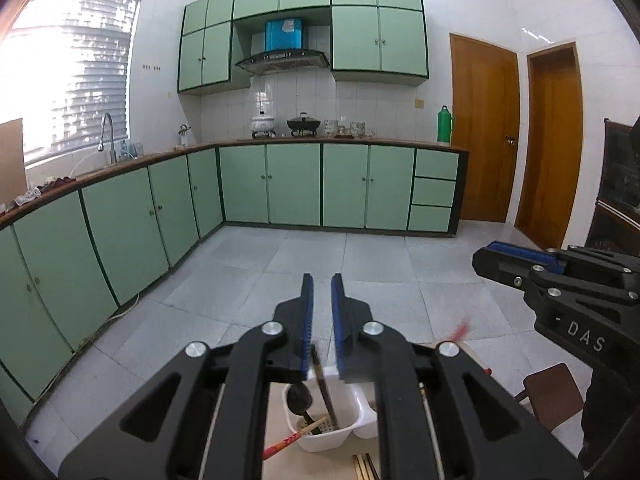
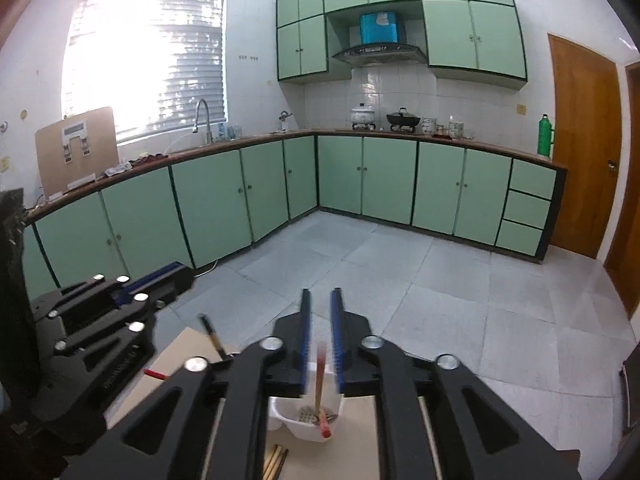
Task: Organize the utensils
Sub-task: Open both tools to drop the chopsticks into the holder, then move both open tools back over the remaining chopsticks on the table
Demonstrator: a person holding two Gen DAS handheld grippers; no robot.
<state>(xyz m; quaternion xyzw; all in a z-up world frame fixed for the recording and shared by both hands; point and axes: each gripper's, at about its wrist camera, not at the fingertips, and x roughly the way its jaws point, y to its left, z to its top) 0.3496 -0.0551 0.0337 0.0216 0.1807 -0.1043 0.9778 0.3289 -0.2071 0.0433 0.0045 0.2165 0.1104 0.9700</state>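
1. Step in hand, as I read it: drop one stick from each gripper into the white utensil holder (image 1: 344, 436), which sits on the light table (image 2: 180, 356) right under both sets of jaws
2. Left gripper (image 1: 322, 280): jaws at a narrow gap, with a dark chopstick (image 1: 324, 388) blurred between the pads. It looks loose, not pinched, and its lower end is already inside the holder
3. Right gripper (image 2: 321, 296): also a narrow gap. A red-ended chopstick (image 2: 320, 380) hangs blurred between the pads with space on both sides, its bottom tip down in the holder near a perforated utensil
4. To do it well: keep both grippers steady above the holder's opening until each stick has settled, and don't pull sideways while a stick is still between the pads, or it may flick out
5. Widen the jaws a little if a stick drags on a pad
6. Risk: the holder looks light and is already crowded. There is a black spoon (image 1: 300, 396) in it, and another red chopstick (image 1: 288, 440) leans out over the rim, so a knock could tip the holder or push that one out
7. Likely next: the loose chopsticks (image 2: 276, 460) lying on the table just in front of the holder still need to be collected
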